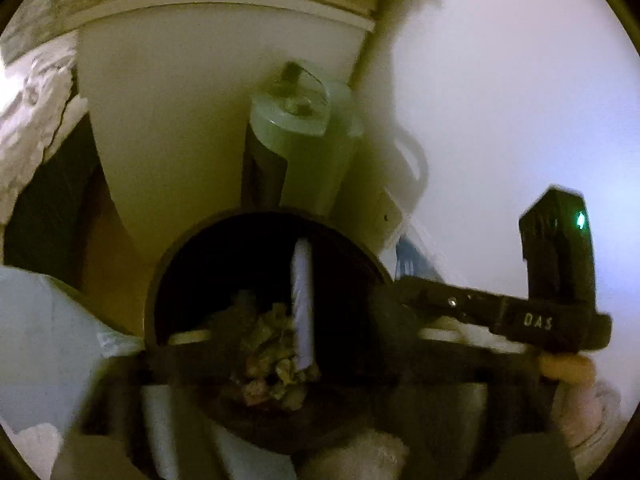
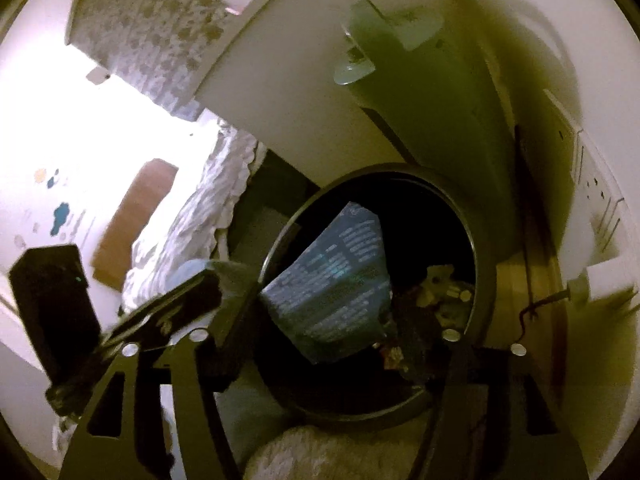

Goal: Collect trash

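Both views are dim and motion-blurred. The round dark bin (image 1: 160,280) stands on the floor against a white cabinet, holding crumpled trash (image 1: 268,344) and a blue printed box (image 2: 332,280) whose text is too blurred to read. The left gripper (image 1: 280,360) hangs over the bin opening, fingers spread wide, gripping nothing. The right gripper (image 2: 320,344), marked "DAS", has fingers apart; whether they touch the box is unclear.

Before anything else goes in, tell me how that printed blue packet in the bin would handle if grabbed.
The blue packet looks thin and creased, so probably floppy and light. It leans on the bin's rim, so a nudge would likely slide it further down. Its surface looks smooth, perhaps slippery.
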Tool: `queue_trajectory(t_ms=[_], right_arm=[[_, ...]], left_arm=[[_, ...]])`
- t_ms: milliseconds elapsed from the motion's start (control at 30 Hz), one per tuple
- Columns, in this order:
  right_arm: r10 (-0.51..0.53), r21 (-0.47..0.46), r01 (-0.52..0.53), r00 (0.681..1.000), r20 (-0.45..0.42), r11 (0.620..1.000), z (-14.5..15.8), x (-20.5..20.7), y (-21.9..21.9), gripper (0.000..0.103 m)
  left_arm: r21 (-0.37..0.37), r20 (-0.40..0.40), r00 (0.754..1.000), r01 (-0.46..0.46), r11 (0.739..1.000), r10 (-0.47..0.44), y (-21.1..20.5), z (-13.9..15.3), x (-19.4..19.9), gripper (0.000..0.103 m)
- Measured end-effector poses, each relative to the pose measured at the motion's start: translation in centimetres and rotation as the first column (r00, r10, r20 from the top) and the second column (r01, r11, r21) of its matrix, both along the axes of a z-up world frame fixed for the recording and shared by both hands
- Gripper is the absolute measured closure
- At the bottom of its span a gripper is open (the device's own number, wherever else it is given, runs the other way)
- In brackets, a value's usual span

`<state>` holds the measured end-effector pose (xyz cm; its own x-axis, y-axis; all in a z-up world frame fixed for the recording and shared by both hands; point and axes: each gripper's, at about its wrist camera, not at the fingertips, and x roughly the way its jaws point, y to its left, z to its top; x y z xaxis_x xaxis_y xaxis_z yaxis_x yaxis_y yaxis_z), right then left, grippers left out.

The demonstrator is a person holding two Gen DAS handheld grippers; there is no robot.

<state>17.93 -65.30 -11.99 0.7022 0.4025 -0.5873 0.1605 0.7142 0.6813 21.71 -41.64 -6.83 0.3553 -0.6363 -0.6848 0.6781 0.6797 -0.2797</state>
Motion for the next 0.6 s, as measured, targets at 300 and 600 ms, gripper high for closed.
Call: queue_trajectory(t_ms=[300,600], right_arm=[[-0.016,0.045,0.015,1.000,0.009,0.999,0.7,-0.9,-0.4,0.031],[0.075,0.020,-0.076,0.996,0.053,0.997,5.5,-2.0,4.6,0.026]], left_arm=[[-0.115,0.013,0.998,-0.063,0.991,0.065,4.5,2.0,-1.3,0.005],[-0.126,0.077,0.974,-0.204,0.971,0.215,13.8,4.1,-6.0,0.005]])
